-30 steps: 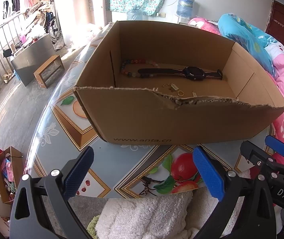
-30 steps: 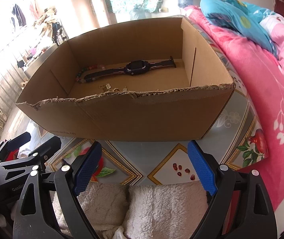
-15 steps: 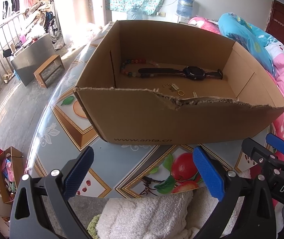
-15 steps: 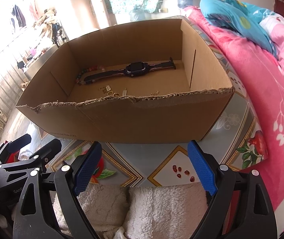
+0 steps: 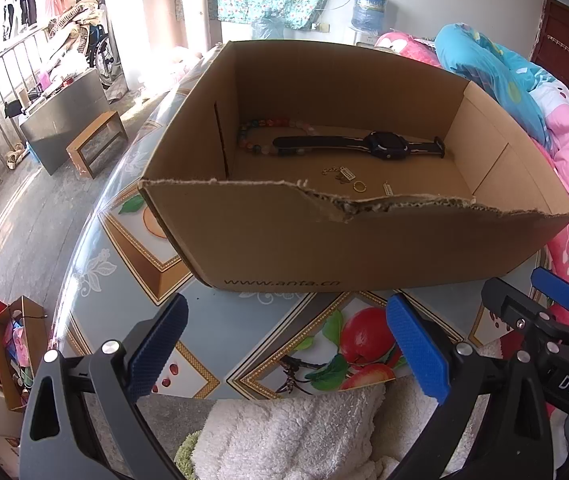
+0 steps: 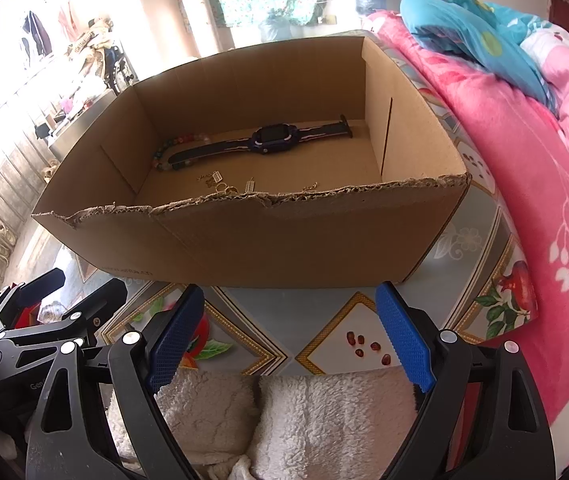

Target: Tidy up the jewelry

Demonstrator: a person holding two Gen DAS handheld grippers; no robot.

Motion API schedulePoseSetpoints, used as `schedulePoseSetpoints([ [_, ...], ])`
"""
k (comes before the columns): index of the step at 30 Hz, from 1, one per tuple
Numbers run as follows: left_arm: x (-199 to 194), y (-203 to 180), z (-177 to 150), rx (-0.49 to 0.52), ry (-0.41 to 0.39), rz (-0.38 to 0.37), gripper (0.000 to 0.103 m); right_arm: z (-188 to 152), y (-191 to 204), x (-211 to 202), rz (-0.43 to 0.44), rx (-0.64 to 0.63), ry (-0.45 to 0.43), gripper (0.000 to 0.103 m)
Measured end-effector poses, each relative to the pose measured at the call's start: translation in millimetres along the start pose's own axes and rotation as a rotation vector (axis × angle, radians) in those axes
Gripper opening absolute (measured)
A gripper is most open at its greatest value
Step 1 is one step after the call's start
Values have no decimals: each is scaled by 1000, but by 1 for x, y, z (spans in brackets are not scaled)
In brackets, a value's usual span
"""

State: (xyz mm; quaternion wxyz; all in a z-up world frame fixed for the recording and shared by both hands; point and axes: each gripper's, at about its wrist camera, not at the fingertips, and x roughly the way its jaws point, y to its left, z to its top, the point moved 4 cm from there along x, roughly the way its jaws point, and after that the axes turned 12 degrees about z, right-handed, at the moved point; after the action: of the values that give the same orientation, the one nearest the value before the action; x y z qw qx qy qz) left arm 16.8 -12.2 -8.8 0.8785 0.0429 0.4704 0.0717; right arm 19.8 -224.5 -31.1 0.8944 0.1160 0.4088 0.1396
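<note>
An open cardboard box (image 5: 276, 240) (image 6: 284, 240) stands on the fruit-patterned table. Inside lie a black watch (image 5: 384, 146) (image 6: 272, 141), a coloured bead bracelet (image 5: 262, 136) (image 6: 168, 152), a gold ring (image 5: 359, 187) and small gold earrings and chains (image 5: 342, 171) (image 6: 220, 184). My left gripper (image 5: 284, 344) is open and empty, in front of the box's near wall. My right gripper (image 6: 290, 332) is open and empty, also in front of the box. The right gripper shows at the right edge of the left wrist view (image 5: 540, 312).
White fluffy fabric (image 5: 296, 432) (image 6: 284, 412) lies just below both grippers at the table's near edge. A bed with pink and blue bedding (image 6: 524, 120) borders the table on the right. The floor drops off left of the table (image 5: 24, 220).
The right gripper has risen a little, so more of the box floor shows in its view. The left gripper has hardly moved. Both stay open.
</note>
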Motion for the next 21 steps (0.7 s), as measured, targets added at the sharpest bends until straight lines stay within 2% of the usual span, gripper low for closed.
schedulePoseSetpoints([
  [21, 1, 0, 1, -5, 4, 1, 97, -1, -2, -2, 2, 2, -1, 84],
])
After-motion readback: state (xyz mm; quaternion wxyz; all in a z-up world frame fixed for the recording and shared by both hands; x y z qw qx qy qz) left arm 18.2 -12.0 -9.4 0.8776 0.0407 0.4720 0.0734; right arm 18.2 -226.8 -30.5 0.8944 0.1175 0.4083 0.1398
